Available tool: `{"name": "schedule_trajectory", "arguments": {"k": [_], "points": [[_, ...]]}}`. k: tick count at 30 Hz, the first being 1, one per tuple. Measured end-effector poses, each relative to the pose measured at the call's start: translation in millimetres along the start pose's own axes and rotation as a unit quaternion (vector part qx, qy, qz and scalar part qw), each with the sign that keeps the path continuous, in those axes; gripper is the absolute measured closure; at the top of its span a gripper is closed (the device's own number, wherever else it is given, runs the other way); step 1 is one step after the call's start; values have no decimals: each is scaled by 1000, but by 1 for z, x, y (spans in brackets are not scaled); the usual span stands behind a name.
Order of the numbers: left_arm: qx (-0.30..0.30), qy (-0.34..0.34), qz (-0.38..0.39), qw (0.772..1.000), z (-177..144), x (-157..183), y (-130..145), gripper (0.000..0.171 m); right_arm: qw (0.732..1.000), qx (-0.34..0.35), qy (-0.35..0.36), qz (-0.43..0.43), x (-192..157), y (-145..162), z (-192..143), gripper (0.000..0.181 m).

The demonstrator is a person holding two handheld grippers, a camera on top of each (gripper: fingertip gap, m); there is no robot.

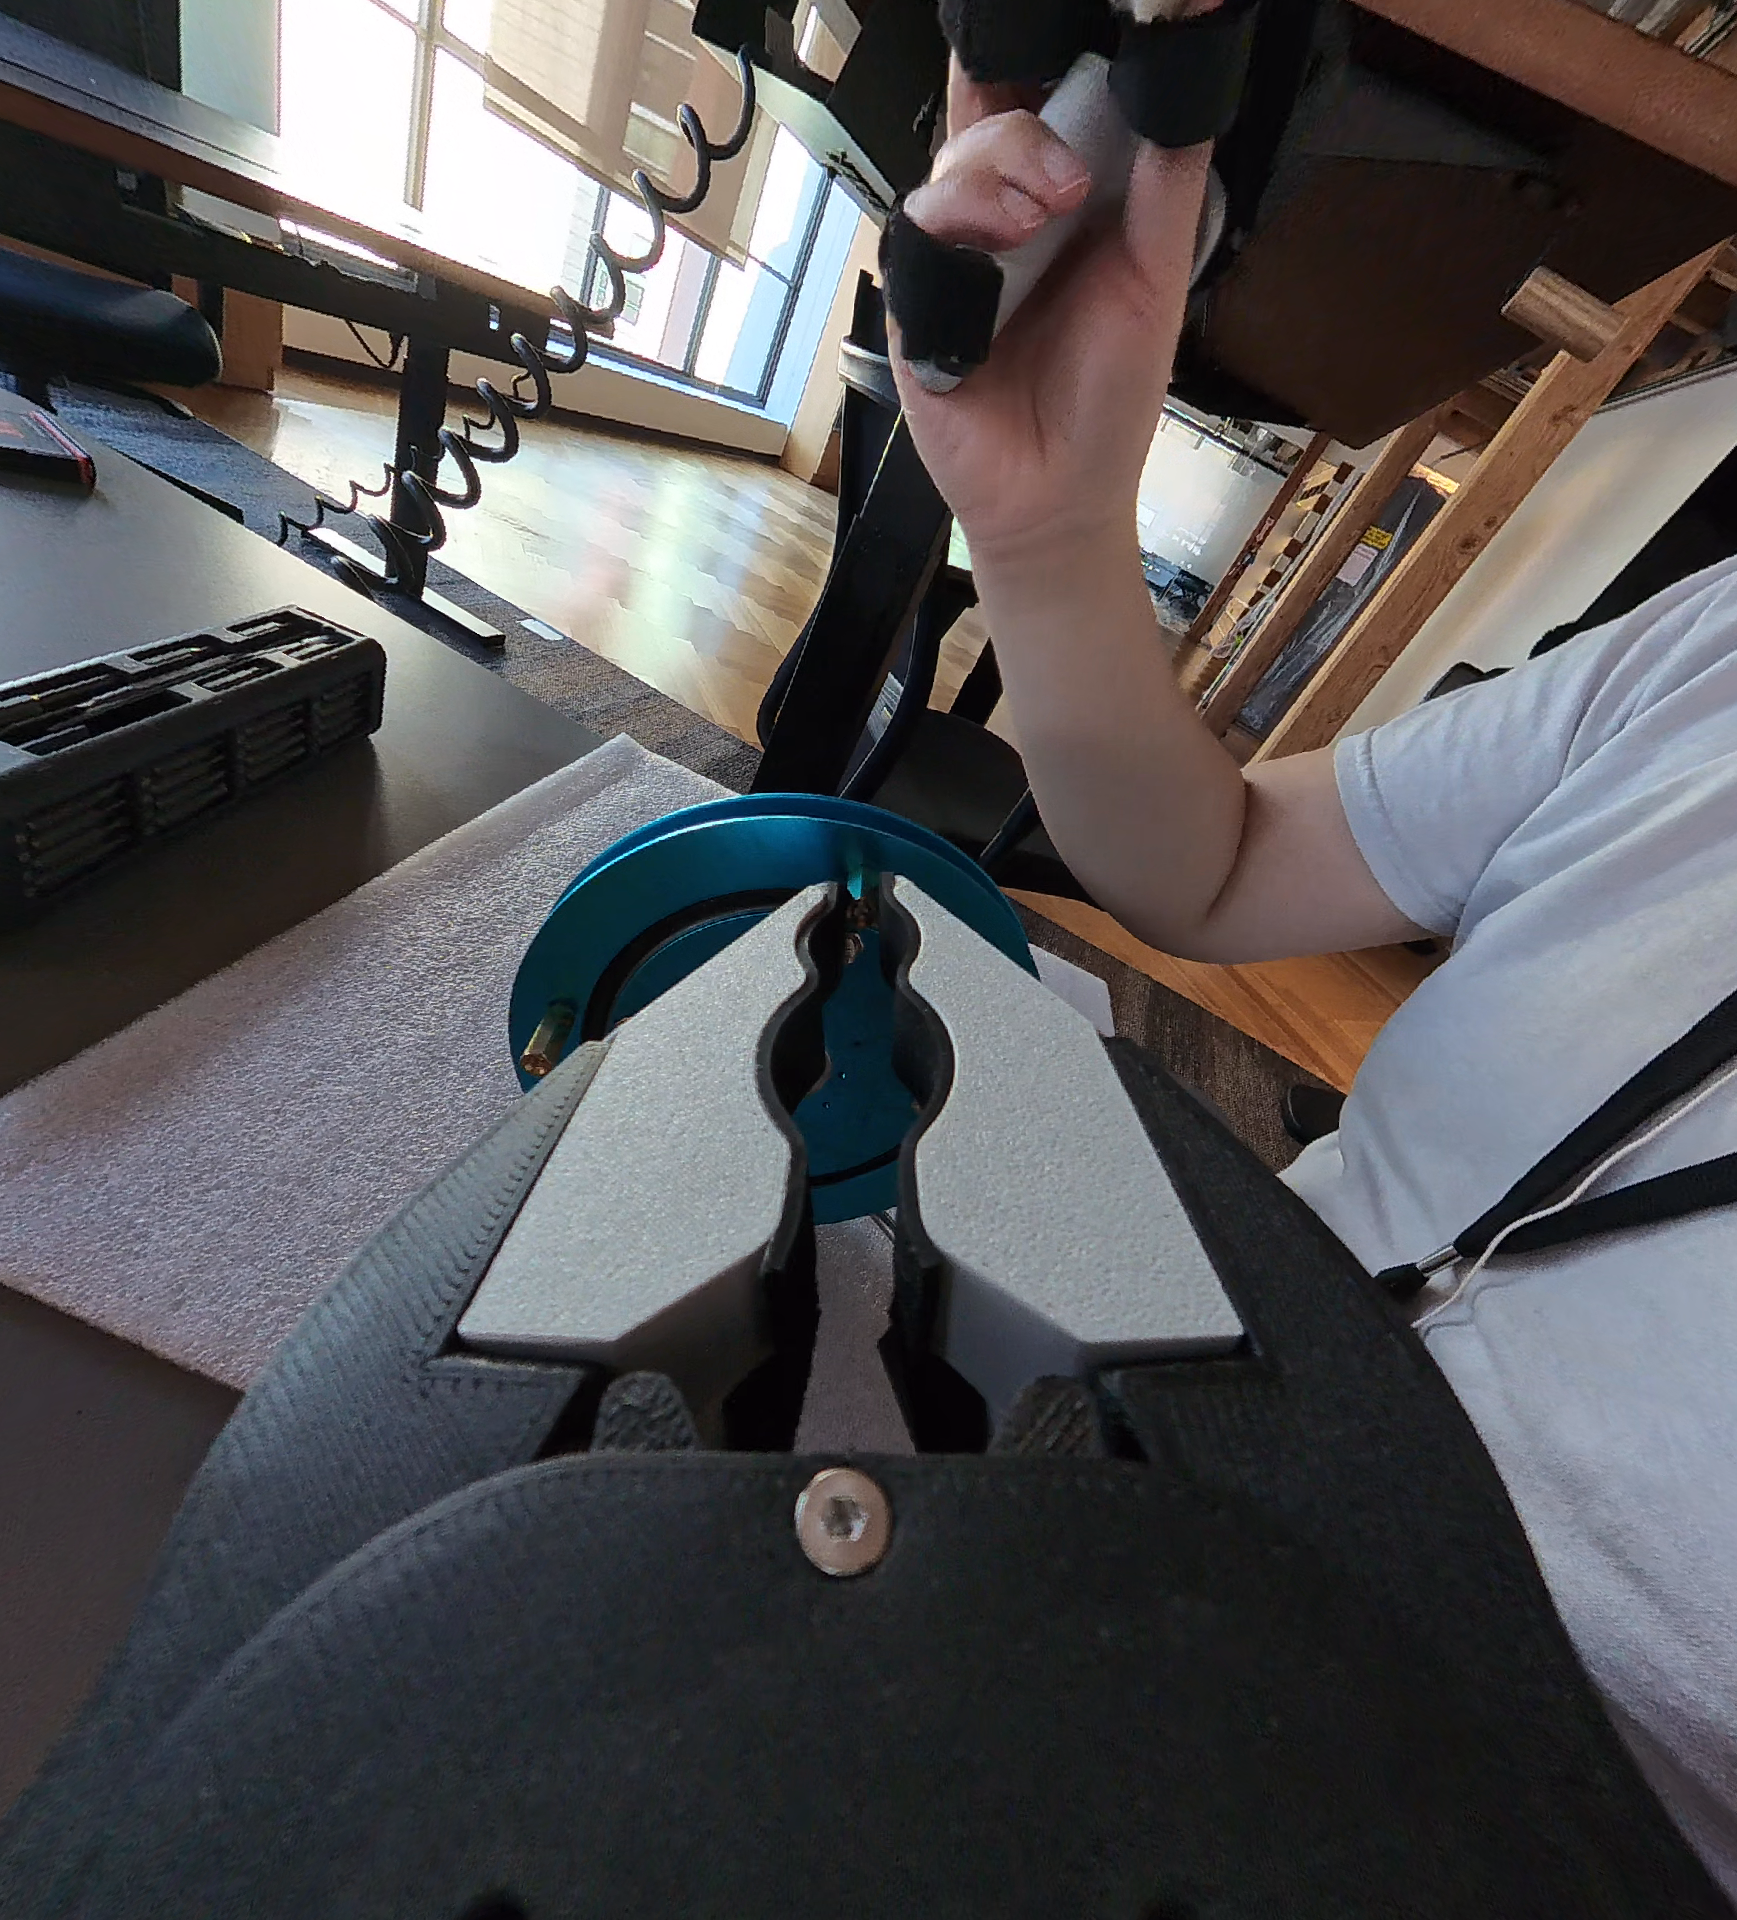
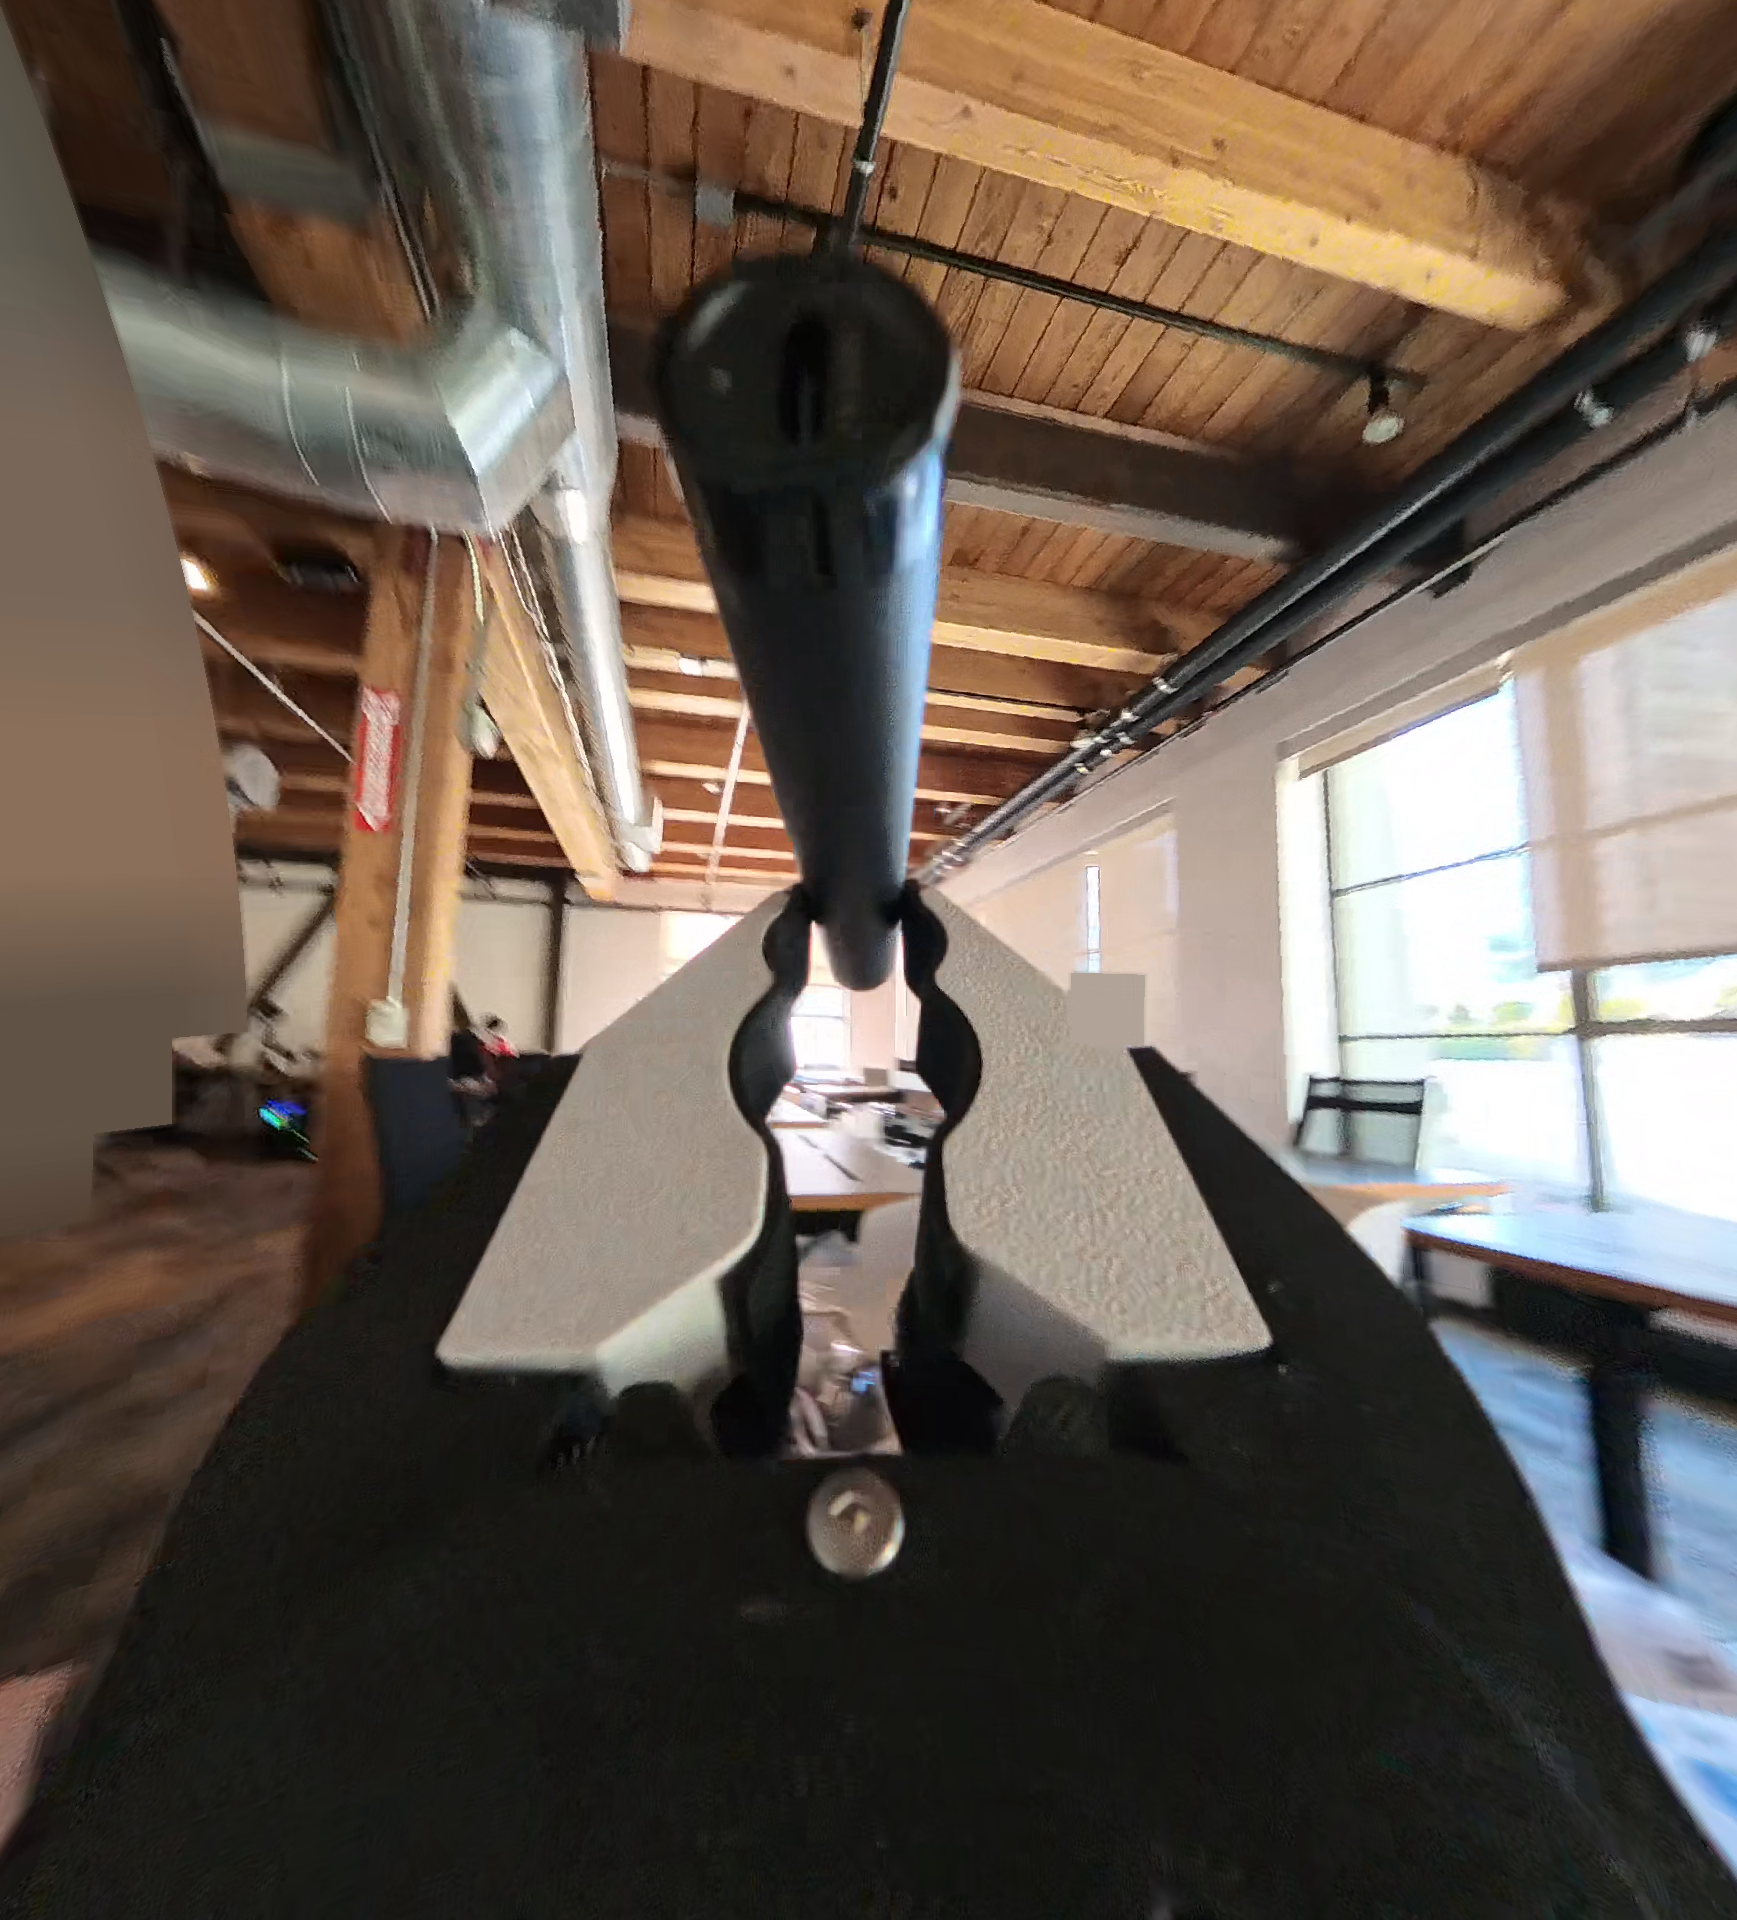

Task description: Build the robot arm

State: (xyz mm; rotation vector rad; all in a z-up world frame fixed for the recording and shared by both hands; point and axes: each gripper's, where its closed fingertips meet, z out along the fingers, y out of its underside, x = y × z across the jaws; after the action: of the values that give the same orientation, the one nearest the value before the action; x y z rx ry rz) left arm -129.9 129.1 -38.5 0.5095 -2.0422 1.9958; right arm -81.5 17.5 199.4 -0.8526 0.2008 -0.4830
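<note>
In the left wrist view, my left gripper (image 1: 859, 902) points down over a sheet of white foam padding (image 1: 251, 1081) spread on a dark table (image 1: 220, 582), and I take the padding as my landmark. The grey fingers (image 1: 677, 1122) are pinched on a teal metal disc assembly (image 1: 739, 862) that stands on edge over the far part of the padding; a thin teal plate of the assembly runs down the narrow gap between them. A small brass standoff (image 1: 544, 1039) sticks out of the disc's lower left side. Beyond the padding, to its left, a black slotted tool case (image 1: 137, 748) lies on the table, and farther off in that direction sits a small flat black box with red trim (image 1: 7, 436). Above and to the right of the padding, a person's bare hand (image 1: 1030, 343) is raised, gripping the grey and black handle of the other device, and a white T-shirt sleeve (image 1: 1529, 790) fills the right edge. A black coiled cable (image 1: 573, 343) hangs in front of bright windows behind. In the right wrist view, my right gripper (image 2: 856, 902) is tipped upward toward a wooden plank ceiling (image 2: 1103, 208), with the padding only a pale blur at the lower left corner. Its fingertips are clamped on the narrow end of a black cylindrical tool (image 2: 822, 582), which widens toward the ceiling and ends in a round face with a slot. Silver ducting (image 2: 376, 395) runs across the ceiling to the tool's left.
</note>
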Motion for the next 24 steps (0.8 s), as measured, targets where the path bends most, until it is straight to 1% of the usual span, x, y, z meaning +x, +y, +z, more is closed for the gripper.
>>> {"name": "schedule_trajectory", "arguments": {"k": [3,6,8,11,16,20,24], "points": [[0,0,1,1000,0,0,0,167,996,0,2,85,12,5,-1,166],[0,-1,2,1000,0,0,0,167,991,-40,4,126,19,23,-2,166],[0,-2,3,1000,-1,1,0,167,989,-70,1,129,19,34,-4,166],[-1,-2,4,1000,-1,1,0,167,989,-104,-5,108,15,45,-9,166],[-1,-2,3,1000,-1,0,0,167,979,-188,-19,78,9,70,-26,166],[-1,-2,4,1000,0,1,0,167,956,-283,-27,73,5,97,-51,166],[-2,-2,5,1000,0,1,1,167,934,-341,-32,104,-1,114,-77,166]]}}
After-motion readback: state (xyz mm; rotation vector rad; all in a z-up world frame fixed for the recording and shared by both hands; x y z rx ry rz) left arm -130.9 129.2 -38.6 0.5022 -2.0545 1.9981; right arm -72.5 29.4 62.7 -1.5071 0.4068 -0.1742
